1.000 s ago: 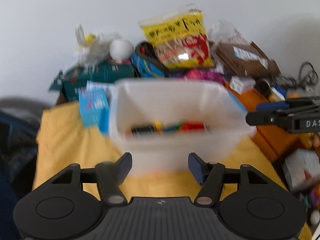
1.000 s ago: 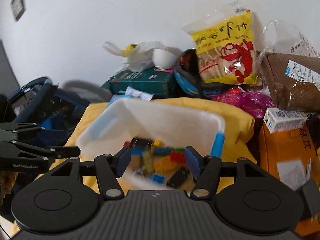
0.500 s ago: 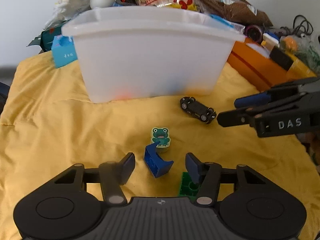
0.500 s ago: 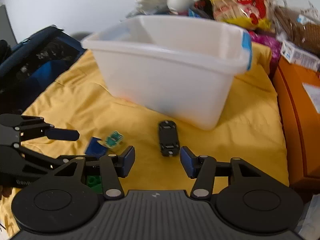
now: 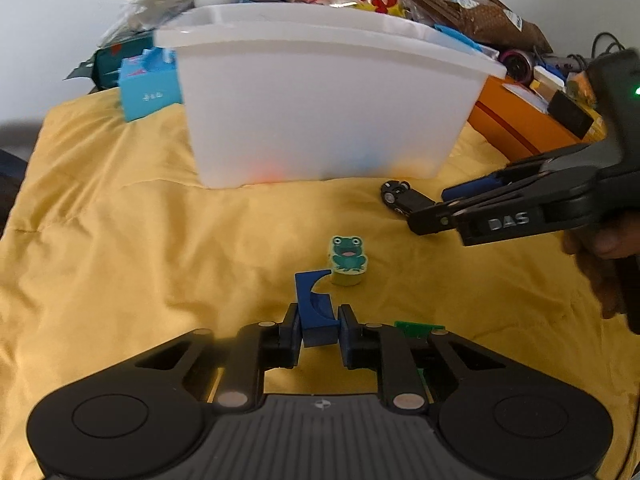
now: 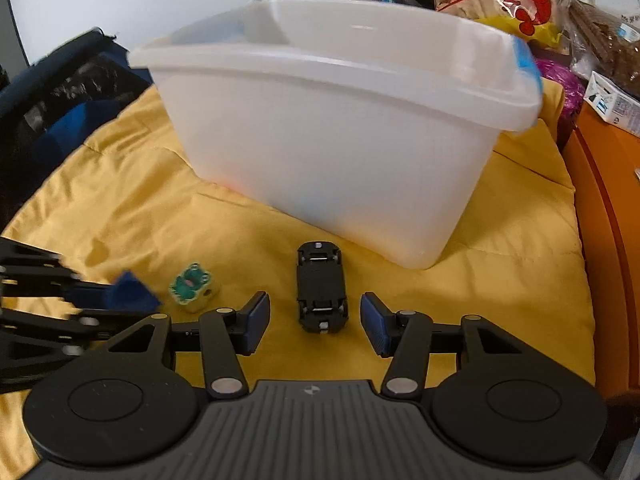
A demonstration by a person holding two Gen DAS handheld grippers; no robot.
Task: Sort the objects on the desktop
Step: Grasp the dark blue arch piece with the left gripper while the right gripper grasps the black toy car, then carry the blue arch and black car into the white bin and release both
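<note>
At lower centre of the left wrist view the left gripper (image 5: 319, 326) is clamped tight on a blue plastic arch-shaped block (image 5: 314, 312), which should be lifted straight off the yellow cloth (image 5: 120, 264) so the frog-printed yellow block (image 5: 347, 260) touching its far corner is not dragged. In the right wrist view the right gripper (image 6: 314, 320) is pitched steeply down, its jaws partly open and apart from the upside-down black toy car (image 6: 321, 286) between them. They should be squared on the car's flanks before closing, the white translucent plastic bin (image 6: 340, 140) standing just behind.

Yellow cloth (image 5: 120, 240), blue block (image 5: 314, 308), seemingly black car (image 6: 322, 286).
</note>
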